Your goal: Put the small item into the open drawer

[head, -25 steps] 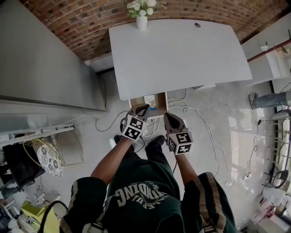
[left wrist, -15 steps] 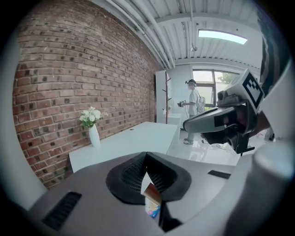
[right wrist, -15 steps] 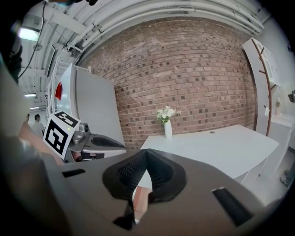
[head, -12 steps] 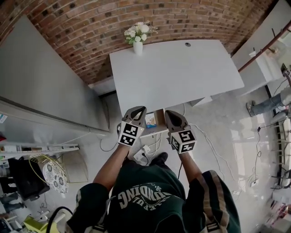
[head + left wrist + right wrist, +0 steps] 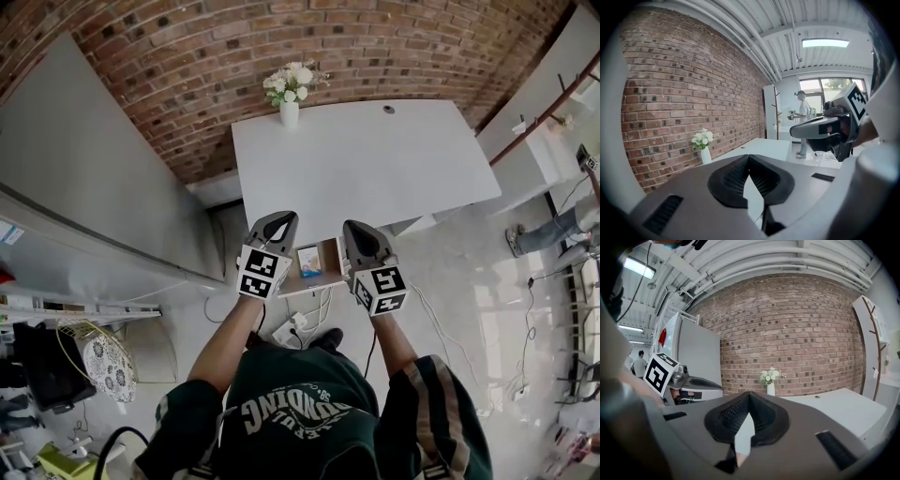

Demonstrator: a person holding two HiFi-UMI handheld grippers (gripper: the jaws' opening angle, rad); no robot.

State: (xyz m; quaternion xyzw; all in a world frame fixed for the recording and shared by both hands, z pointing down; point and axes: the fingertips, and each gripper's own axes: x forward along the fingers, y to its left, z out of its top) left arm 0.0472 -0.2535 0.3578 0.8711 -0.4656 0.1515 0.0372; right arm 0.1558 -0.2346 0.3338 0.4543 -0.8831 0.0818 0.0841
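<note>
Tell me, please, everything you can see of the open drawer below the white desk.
The open drawer shows only in the head view. It is a shallow box with brown, wood-like walls and a pale front edge. It is pulled out from under the near edge of the white desk and appears between the left gripper and the right gripper. A small white-and-blue item lies inside. No handle can be made out.

Flower vase (image 5: 290, 112) on white table (image 5: 375, 159)

Office: white desk (image 5: 366, 159), brick wall (image 5: 187, 56).
</note>
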